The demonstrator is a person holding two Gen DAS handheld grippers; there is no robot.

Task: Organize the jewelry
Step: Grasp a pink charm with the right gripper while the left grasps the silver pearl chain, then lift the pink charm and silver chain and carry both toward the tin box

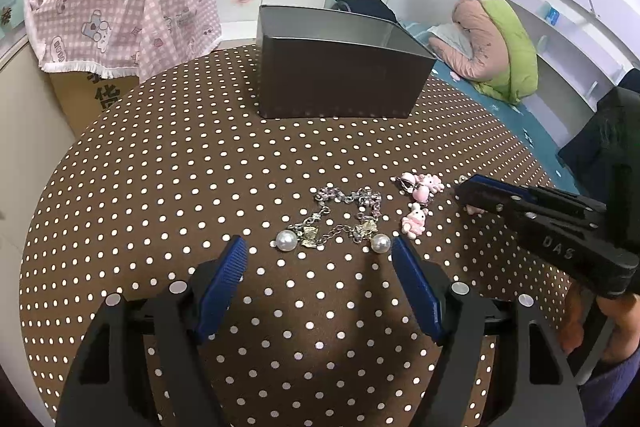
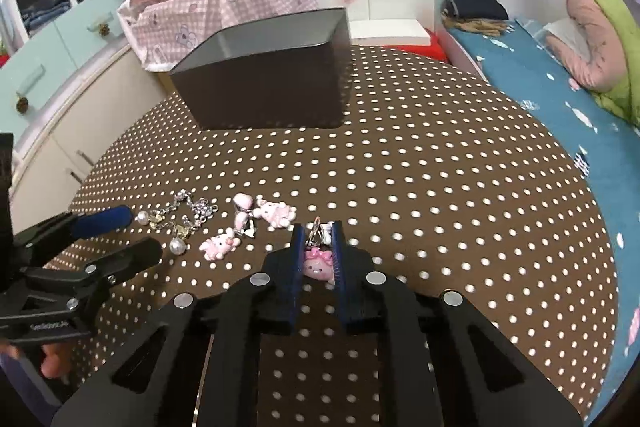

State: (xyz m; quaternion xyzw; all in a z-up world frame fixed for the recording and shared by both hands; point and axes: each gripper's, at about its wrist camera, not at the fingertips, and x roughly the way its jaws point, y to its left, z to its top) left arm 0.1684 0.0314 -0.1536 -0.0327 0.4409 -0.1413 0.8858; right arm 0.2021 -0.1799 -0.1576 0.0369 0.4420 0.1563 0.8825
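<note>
A silver chain with two pearls (image 1: 340,223) lies on the dotted tablecloth just ahead of my open left gripper (image 1: 320,247). Pink bunny charms (image 1: 418,203) lie to its right. My right gripper (image 2: 318,239) is shut on a pink doll-face hair clip (image 2: 318,265) low over the cloth; it shows at the right of the left wrist view (image 1: 472,201). The chain (image 2: 188,215) and pink charms (image 2: 256,223) lie to its left. An open dark metal box (image 1: 340,67) stands at the back of the table, also in the right wrist view (image 2: 268,83).
A pink checked cloth (image 1: 120,11) covers a cardboard box behind the table on the left. A bed with a blue sheet (image 2: 560,99) and pillows runs along the right. Brown dotted cloth (image 1: 240,163) lies between the jewelry and the box.
</note>
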